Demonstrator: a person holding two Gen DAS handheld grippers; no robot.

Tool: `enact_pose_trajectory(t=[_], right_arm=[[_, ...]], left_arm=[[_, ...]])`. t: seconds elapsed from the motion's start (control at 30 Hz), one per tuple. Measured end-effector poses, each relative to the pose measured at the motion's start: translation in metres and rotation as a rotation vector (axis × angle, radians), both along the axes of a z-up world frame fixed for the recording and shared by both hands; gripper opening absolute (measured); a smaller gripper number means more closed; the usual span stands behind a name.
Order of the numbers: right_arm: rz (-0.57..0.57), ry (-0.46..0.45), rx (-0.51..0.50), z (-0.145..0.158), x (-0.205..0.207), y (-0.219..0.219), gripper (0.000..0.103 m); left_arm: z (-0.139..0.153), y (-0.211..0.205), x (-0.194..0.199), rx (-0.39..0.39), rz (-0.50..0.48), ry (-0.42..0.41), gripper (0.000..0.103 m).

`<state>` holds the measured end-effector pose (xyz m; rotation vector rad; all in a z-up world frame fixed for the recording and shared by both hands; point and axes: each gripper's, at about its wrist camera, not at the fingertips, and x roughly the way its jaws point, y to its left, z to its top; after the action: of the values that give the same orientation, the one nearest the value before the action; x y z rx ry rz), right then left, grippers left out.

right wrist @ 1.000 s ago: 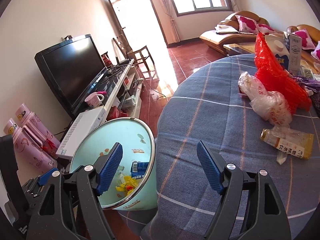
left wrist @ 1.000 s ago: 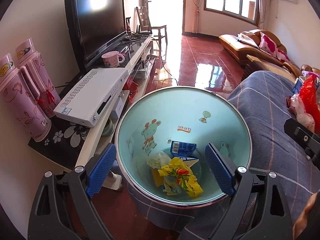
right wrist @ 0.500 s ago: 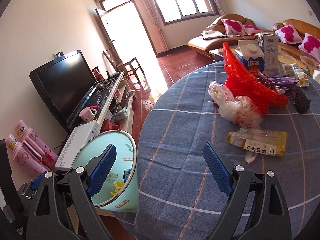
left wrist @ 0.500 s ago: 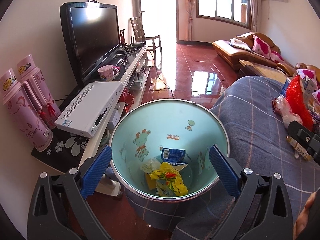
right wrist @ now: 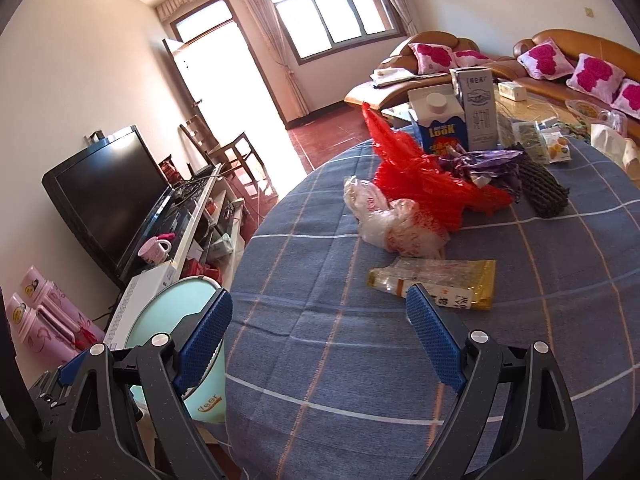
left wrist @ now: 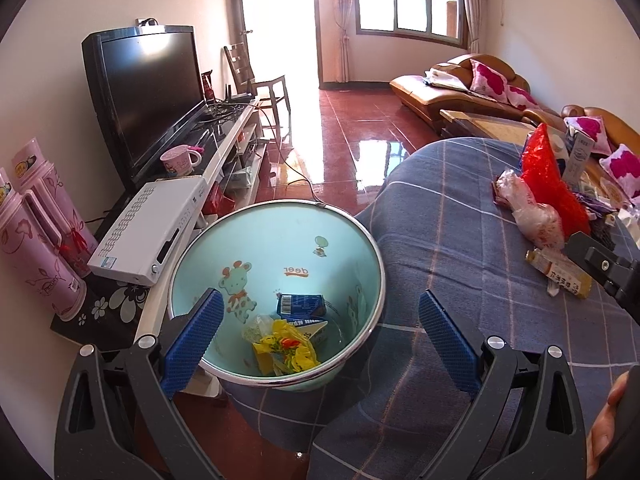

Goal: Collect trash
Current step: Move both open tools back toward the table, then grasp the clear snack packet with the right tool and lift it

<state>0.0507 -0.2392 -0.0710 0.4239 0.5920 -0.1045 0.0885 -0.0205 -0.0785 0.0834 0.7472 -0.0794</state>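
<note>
R gripper (right wrist: 316, 334) hangs over the blue checked tablecloth (right wrist: 320, 248), fingers wide apart, nothing between them. L gripper (left wrist: 316, 330) is poised above the mint bin (left wrist: 360, 236), fingers apart too, empty. Bin stands on the floor just beside the table edge and already holds some trash: yellow wrappers (left wrist: 286, 350), a blue carton (left wrist: 300, 305).

Next thing to grab, by my guess: the clear-and-gold wrapper (right wrist: 436, 280), nearest piece of litter on the cloth. It lies flat, straight ahead of the R gripper and a bit to its right; the R finger's tip overlaps its near edge in that view, though I can't tell if they touch. Long axis runs left-right across the view, roughly along the line between the fingers, so gripping across the short side prob needs a wrist turn. R gripper is clearly nearer; L sits over the bin, well apart from it.

Behind it: white plastic bag (right wrist: 394, 228), red bag (right wrist: 420, 184), cartons (right wrist: 460, 120) further back
</note>
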Motion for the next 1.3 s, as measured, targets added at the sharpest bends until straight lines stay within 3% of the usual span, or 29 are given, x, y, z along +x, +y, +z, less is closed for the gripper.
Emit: enact_pose_trajectory(t=[0.73,0.93,1.3], right_arm=[[-0.156,0.080,0.002,-0.023,-0.031,-0.076,0.087],[-0.096,0.147,-0.056,-0.032,-0.013,-0.088,0.086],[0.153,0.230,-0.188,-0.045,0.045,-0.077,0.079]], left_arm=[[-0.018,-0.064,-0.016,-0.026,-0.161,0.068,0.096],[-0.027,-0.076,-0.012,0.000,-0.176,0.093,0.096],[-0.028,-0.071,-0.001,0.017,-0.134,0.102,0.096]])
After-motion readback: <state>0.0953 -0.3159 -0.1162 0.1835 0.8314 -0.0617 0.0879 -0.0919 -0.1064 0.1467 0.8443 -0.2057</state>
